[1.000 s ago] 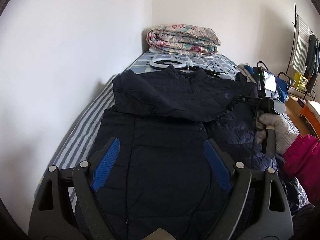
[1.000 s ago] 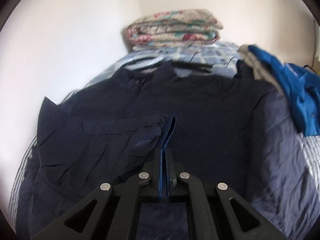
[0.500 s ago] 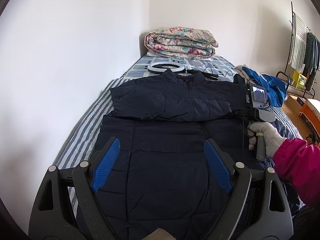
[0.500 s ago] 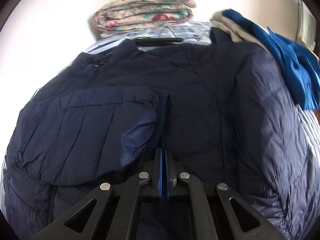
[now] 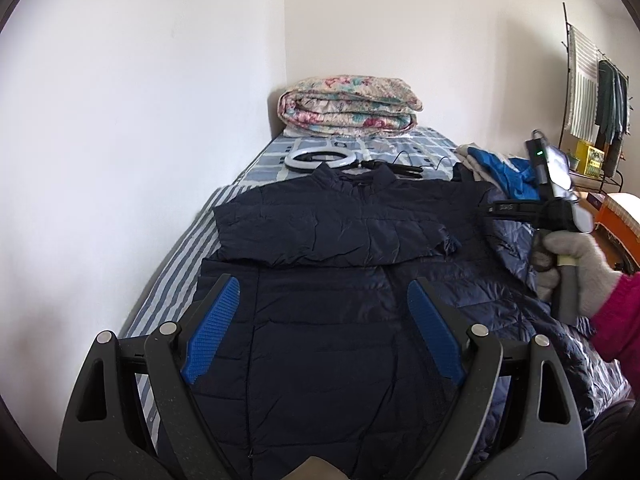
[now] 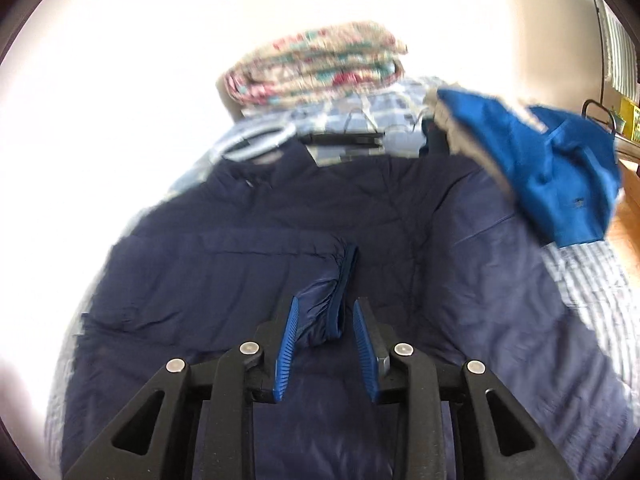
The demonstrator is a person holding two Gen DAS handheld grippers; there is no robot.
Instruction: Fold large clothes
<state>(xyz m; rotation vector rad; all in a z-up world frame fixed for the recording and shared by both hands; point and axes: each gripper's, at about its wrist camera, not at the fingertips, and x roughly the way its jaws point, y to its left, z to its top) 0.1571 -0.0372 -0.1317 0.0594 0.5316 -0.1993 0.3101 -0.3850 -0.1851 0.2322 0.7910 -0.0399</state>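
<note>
the navy puffer jacket [image 5: 320, 320] lies flat on the striped bed [image 5: 172, 280], one sleeve folded across its chest; no writing on it that i can read. the sleeve's cuff [image 6: 332, 300] sits between the blue pads of my right gripper [image 6: 325, 320], whose jaws have just been opening; its left pad brushes the cuff, no squeeze. my gloved right hand [image 5: 576, 276] grips its handle, tilted down. my left gripper [image 5: 320, 312] hovers over the hem, fingers spread wide, empty.

Your left gripper [image 5: 322, 330] hangs wide open over the navy quilted puffer jacket [image 5: 332, 320], one sleeve folded across its chest.
</note>
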